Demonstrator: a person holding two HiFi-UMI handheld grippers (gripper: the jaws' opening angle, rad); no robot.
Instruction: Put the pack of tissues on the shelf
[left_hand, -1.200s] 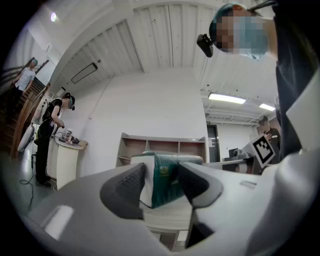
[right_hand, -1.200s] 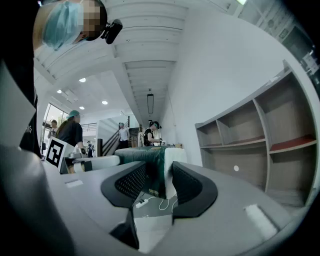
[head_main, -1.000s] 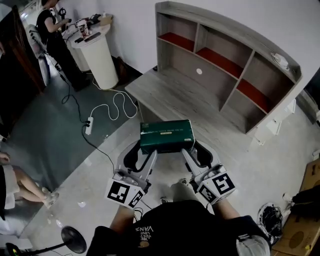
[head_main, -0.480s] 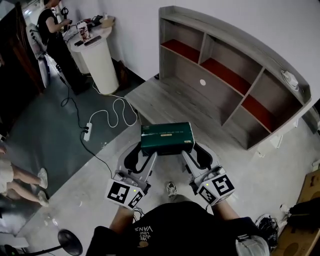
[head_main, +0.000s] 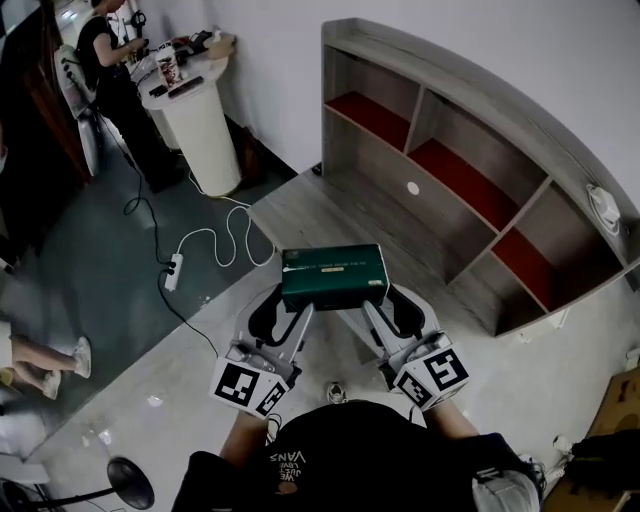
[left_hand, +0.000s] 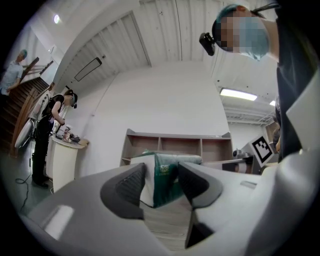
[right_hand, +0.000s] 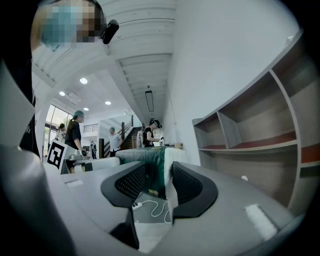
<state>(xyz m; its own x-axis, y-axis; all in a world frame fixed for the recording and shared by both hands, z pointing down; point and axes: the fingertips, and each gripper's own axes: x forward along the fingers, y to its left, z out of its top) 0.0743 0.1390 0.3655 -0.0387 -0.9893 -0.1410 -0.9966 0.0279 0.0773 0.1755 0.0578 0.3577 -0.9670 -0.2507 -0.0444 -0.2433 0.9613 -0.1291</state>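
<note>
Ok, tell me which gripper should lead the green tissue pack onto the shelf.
Right, probably. The left gripper and right gripper each grip an end of the green rectangular tissue pack, but the grey wooden shelf unit lies ahead and rightward, on the right gripper's side.

The pack of tissues (head_main: 334, 275) wears glossy green plastic film; the shelf (head_main: 480, 130) is matt grey-grained wood with red boards.

One pack of tissues (head_main: 334, 276), one shelf (head_main: 480, 140), one power strip (head_main: 173, 272), and two claws: left claw (head_main: 283, 312) and right claw (head_main: 395, 312).
</note>
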